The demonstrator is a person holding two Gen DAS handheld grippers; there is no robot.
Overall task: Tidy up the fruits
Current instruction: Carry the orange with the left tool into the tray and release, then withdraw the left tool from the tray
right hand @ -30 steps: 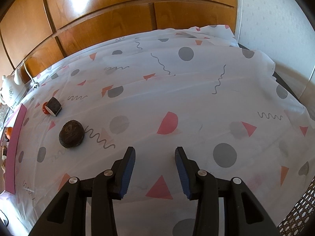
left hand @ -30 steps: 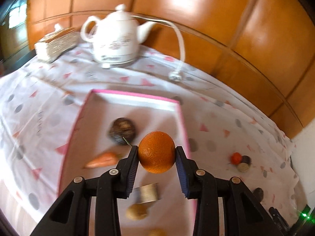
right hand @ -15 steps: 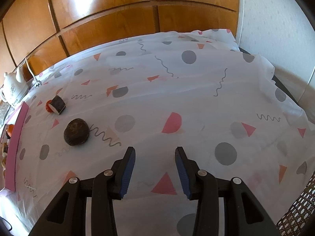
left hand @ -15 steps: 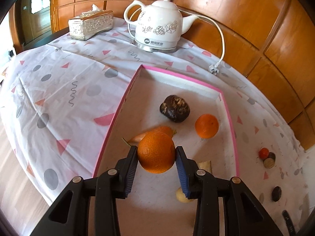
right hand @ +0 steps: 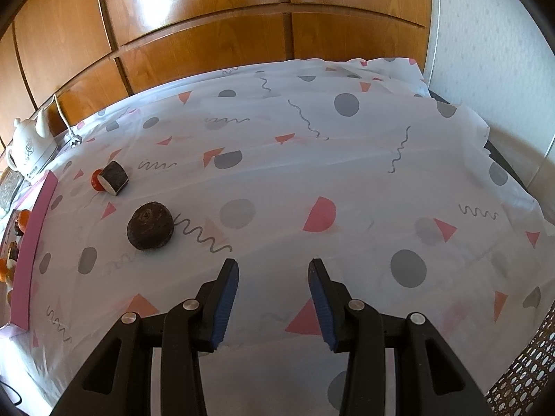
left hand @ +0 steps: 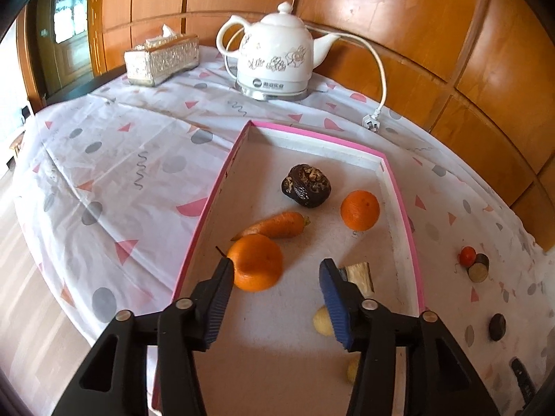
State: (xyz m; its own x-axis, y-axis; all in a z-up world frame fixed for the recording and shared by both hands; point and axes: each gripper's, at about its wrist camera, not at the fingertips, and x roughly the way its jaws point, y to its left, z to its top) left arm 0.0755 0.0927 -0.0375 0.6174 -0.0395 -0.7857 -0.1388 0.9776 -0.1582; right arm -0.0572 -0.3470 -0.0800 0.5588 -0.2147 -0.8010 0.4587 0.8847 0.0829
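Left wrist view: the left gripper (left hand: 274, 270) hangs over the pink-rimmed tray (left hand: 402, 201), its jaws opening. An orange (left hand: 256, 261) lies on the tray floor beside the left pad; the right pad stands clear of it, so nothing is pinched. Just behind the orange lies a carrot (left hand: 274, 225). A second orange (left hand: 360, 210) sits toward the tray's right wall, with a dark wrinkled fruit (left hand: 307, 185) behind it. A pale cut piece (left hand: 359, 275) and a yellowish lump (left hand: 322, 320) are partly hidden by the right finger. On the patterned tablecloth (left hand: 104, 173), right of the tray, a small red fruit (left hand: 467, 254) touches a dark cut cylinder (left hand: 478, 267); a dark round item (left hand: 497, 326) lies nearer the camera. A white kettle (left hand: 277, 59) and a tissue box (left hand: 161, 59) stand at the far edge.

Right wrist view: the right gripper (right hand: 274, 277) is held above bare cloth, jaws apart and holding nothing. To its left a dark round fruit (right hand: 150, 226) rests on the cloth; beyond it, the cylinder (right hand: 116, 178) is against the red fruit (right hand: 96, 180). The tray's pink edge (right hand: 34, 235) runs along the left margin.
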